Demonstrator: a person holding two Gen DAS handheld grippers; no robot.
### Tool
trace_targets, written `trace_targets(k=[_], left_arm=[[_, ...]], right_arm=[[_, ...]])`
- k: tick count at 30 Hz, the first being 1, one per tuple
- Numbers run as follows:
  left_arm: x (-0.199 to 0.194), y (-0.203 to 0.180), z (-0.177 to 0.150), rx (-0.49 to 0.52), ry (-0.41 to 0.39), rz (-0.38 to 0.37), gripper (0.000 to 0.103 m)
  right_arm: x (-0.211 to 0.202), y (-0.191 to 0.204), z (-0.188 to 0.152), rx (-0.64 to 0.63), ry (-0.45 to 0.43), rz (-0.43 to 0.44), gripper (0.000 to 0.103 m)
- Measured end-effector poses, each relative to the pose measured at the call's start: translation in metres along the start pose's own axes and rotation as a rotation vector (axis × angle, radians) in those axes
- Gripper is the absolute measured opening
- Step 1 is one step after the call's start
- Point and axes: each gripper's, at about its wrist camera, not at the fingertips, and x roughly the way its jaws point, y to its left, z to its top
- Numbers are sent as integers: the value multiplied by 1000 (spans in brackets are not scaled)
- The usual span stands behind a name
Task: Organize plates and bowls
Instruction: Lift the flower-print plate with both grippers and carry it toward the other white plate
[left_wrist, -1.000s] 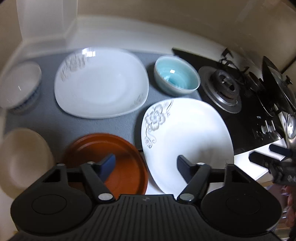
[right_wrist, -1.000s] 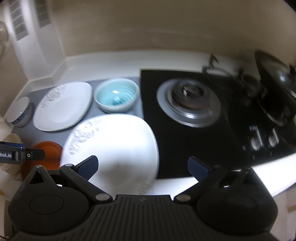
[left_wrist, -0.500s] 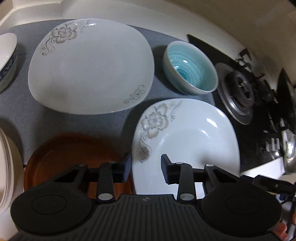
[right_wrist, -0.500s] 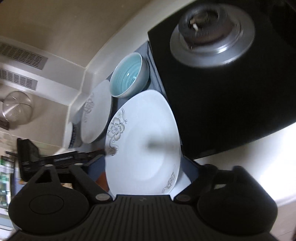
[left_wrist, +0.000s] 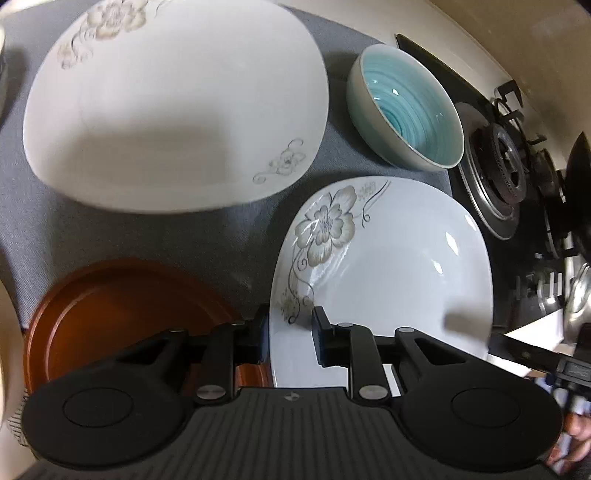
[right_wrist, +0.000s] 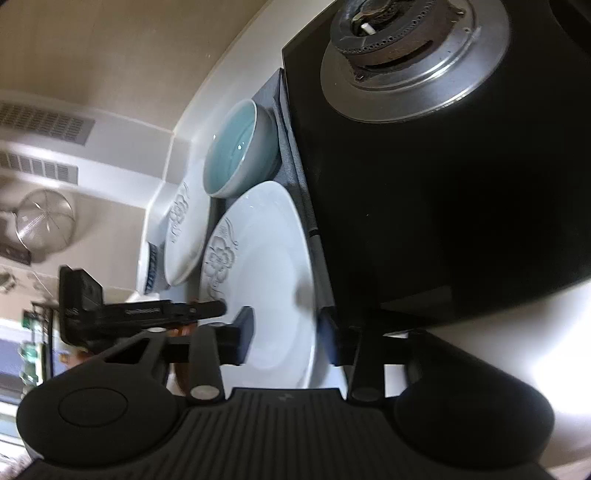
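Observation:
A white flower-patterned plate (left_wrist: 388, 288) lies at the counter's front, partly on the grey mat (left_wrist: 207, 236). My left gripper (left_wrist: 290, 339) straddles its left rim, jaws narrowed but a gap still shows. My right gripper (right_wrist: 288, 332) straddles the same plate (right_wrist: 266, 273) at its right rim, jaws partly closed with gaps. A second white flowered plate (left_wrist: 173, 107) lies behind. A blue-glazed bowl (left_wrist: 406, 110) stands at the back, also seen in the right wrist view (right_wrist: 236, 155). A brown plate (left_wrist: 122, 314) lies front left.
A black gas hob (right_wrist: 443, 184) with a burner (left_wrist: 498, 177) borders the mat on the right. A blue-rimmed bowl (right_wrist: 149, 266) sits at the far left. A cream dish edge (left_wrist: 7, 350) shows at the left. A wire strainer (right_wrist: 44, 225) hangs on the wall.
Both grippers have moved in onto the front white plate and narrowed their jaws around its opposite rims. The right gripper has rolled onto its side.

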Motion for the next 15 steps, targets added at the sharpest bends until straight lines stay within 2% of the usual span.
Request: trace_targets(k=[2, 10, 13, 15], left_arm=[[-1, 3, -4, -22, -3, -17, 24], [0, -5, -19, 20, 13, -9, 24], [3, -4, -18, -10, 7, -36, 33], [-1, -3, -23, 0, -3, -30, 34]], right_arm=[[0, -3, 0, 3, 3, 5, 32], [0, -11, 8, -51, 41, 14, 19], [11, -11, 11, -59, 72, 12, 17], [20, -10, 11, -62, 89, 8, 17]])
